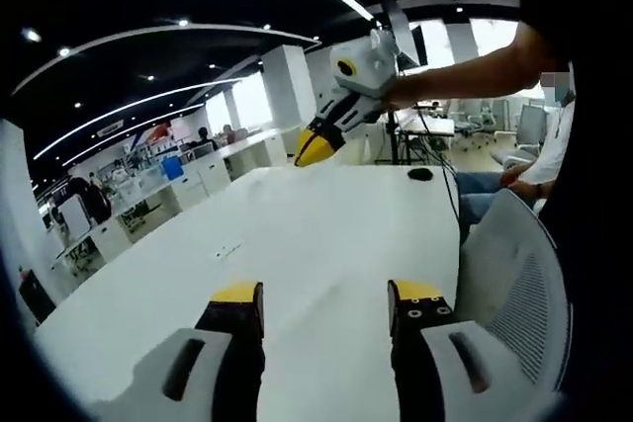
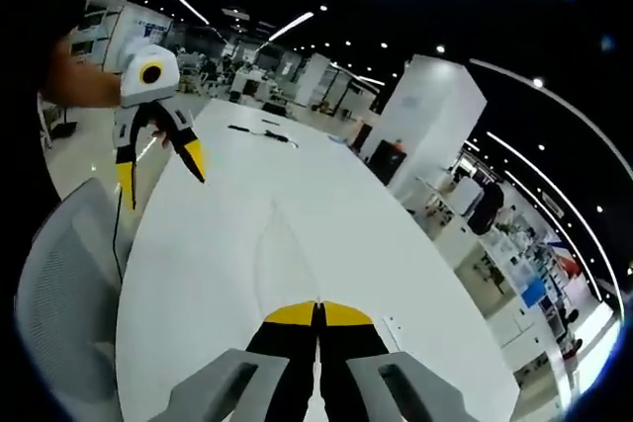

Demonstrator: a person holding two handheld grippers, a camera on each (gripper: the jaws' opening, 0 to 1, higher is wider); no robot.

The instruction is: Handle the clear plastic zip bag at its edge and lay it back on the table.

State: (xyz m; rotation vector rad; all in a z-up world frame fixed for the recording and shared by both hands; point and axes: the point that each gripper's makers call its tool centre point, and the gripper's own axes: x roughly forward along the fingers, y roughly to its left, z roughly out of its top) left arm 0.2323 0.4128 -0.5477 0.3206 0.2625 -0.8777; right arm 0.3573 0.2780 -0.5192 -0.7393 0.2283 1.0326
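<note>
Above the white counter [image 1: 297, 234], the left tongs [image 1: 326, 295] stand released, jaws well apart with nothing between them; they also appear in the right gripper view [image 2: 160, 173], spread in the air beside a grey mesh chair [image 2: 59, 284]. Right tongs [image 2: 318, 315] are clenched tip to tip. A faint clear outline, apparently the zip bag [image 2: 282, 249], runs from these tips across the counter; whether it is pinched cannot be told.

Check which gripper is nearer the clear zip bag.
Right. The bag shows faintly just ahead of the right gripper, whose jaws are shut; the left gripper hangs open, farther off to one side.
</note>
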